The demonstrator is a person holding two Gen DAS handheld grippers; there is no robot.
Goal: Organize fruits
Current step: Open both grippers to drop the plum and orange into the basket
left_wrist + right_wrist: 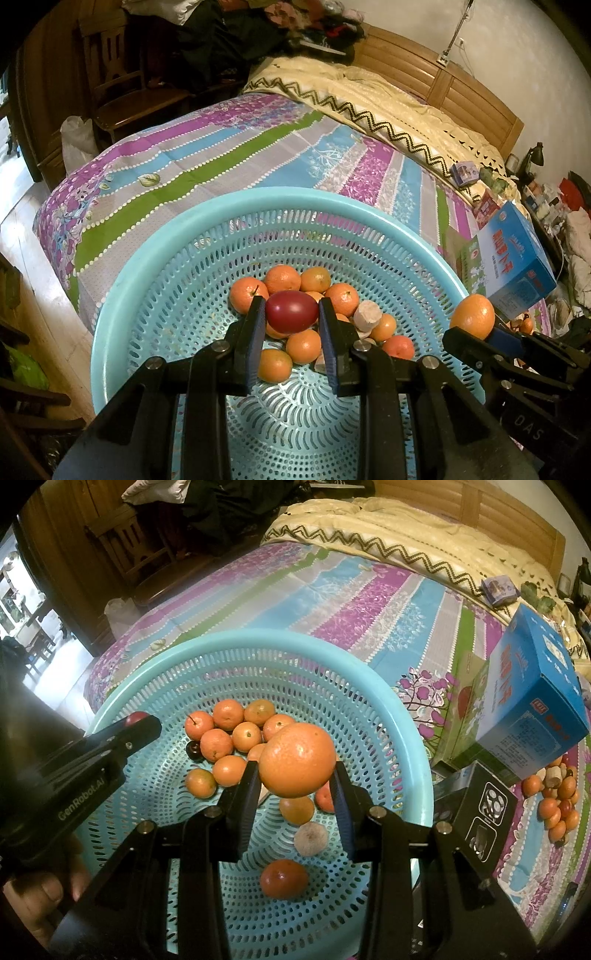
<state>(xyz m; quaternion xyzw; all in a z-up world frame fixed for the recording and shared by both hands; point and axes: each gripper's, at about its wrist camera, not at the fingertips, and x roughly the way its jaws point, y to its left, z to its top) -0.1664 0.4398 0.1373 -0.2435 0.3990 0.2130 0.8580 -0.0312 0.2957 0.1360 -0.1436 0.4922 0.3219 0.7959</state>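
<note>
1. The left tool (291, 312) is pinching a dark red, egg-shaped fruit (291, 311) between its two fingers, and it holds this fruit over the blue basket (147, 258).
2. The right tool (295, 775) is pinching a big orange (297, 759) by its two sides, also above the basket, nearer to the right rim.
3. The basket is a round turquoise plastic one with many slots. It stands on the bed (221, 155), on a sheet with purple, blue, green and grey stripes.
4. Inside the basket lies a group of small mandarins (229, 738), close together and touching each other, towards the far side of the bottom.
5. One reddish-orange fruit (283, 878) lies alone near the middle of the basket, and a pale round thing (311, 839) lies just beside it; I cannot tell what it is.
6. To the right of the basket, on the bed, stands a blue carton (532, 701), tilted, and a black box (476, 808) is just beside the basket's rim.
7. Further right, a second heap of small orange fruits (557, 805) lies on the sheet, well apart from the basket.
8. A cream blanket (388, 99) with a zigzag edge covers the far part of the bed.
9. A person's fingers (48, 893) grip the handle of the left tool.
</note>
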